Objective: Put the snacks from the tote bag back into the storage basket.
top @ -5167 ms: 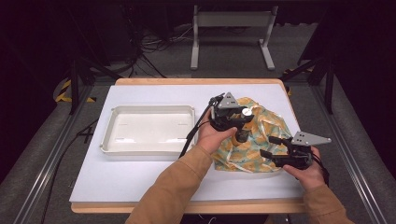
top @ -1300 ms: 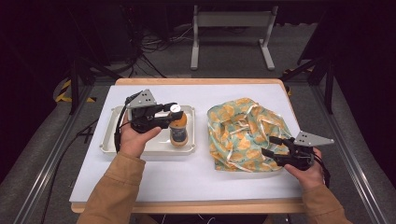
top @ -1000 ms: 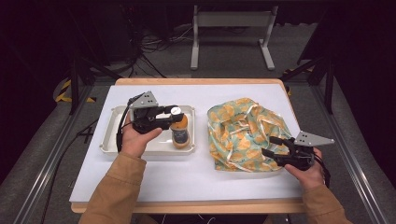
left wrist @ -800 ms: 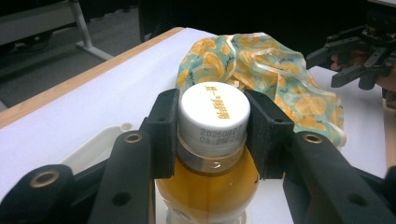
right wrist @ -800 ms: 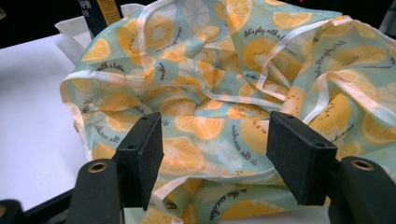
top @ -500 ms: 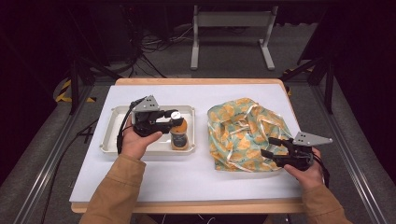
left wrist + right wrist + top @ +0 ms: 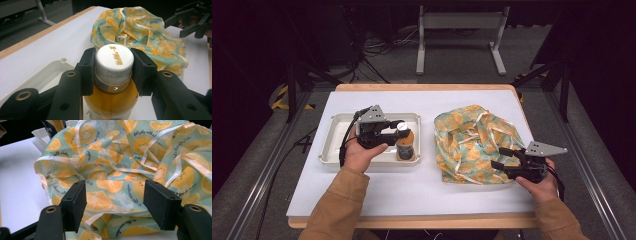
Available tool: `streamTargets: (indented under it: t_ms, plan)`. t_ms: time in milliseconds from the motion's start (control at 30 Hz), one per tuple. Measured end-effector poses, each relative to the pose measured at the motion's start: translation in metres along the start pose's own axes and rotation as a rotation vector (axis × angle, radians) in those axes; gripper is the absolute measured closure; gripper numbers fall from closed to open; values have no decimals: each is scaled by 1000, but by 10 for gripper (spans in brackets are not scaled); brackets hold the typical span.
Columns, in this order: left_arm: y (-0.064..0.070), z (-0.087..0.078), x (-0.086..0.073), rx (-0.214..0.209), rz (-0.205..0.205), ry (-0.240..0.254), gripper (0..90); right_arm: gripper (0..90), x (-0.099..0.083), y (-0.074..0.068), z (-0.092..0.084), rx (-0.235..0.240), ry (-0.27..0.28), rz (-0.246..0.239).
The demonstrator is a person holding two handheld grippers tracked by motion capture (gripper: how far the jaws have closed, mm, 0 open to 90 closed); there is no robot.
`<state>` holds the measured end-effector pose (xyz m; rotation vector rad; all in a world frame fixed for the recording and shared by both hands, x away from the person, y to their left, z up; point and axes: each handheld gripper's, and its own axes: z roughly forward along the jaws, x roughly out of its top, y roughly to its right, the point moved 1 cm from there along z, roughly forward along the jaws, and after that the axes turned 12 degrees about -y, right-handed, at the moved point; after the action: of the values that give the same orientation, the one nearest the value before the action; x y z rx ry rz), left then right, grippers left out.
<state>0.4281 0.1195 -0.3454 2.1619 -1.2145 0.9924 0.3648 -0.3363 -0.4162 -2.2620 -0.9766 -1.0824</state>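
Looking down from the high view, I see my left gripper (image 7: 401, 128) squeezing the cap of a bottle (image 7: 405, 145) of yellow drink. The bottle stands upright in the white tray (image 7: 332, 147) on the worktop (image 7: 422, 190). My right gripper (image 7: 502, 159) rests at the edge of the orange-print cloth bag (image 7: 469, 140), well apart from the tray.

In the left gripper view, both fingers (image 7: 87, 70) press the white cap (image 7: 114, 62) from two sides.

In the right gripper view, the fingers (image 7: 75, 202) stand apart with the bag's cloth (image 7: 115, 177) between them, and they do not pinch it.
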Motion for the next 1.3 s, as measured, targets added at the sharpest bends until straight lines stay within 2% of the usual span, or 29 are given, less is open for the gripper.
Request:
streamTargets:
  t_ms: [367, 533, 600, 767, 867, 1033, 1233, 1300]
  plan:
    - [2, 1, -2, 2, 7, 13, 580, 337, 0, 0, 1, 17, 0, 15]
    - [2, 1, -5, -4, -3, 20, 572, 329, 0, 0, 2, 24, -5, 19]
    - [1, 1, -6, 2, -15, 22, 495, 325, 0, -1, 2, 24, -5, 20]
    - [3, -2, -7, -5, -24, 43, 423, 317, 0, 0, 2, 22, -5, 23]
    - [5, -7, -6, -19, -23, 70, 401, 314, 0, 0, 3, 23, -5, 26]
    - [11, -18, -2, -18, -22, 88, 342, 309, 0, 0, 2, 18, -4, 24]
    - [19, -41, -5, 22, -23, 122, 314, 303, 0, 0, 1, 11, -1, 23]
    - [21, -49, -8, 40, -38, 110, 314, 300, 0, 0, 2, 8, -2, 24]
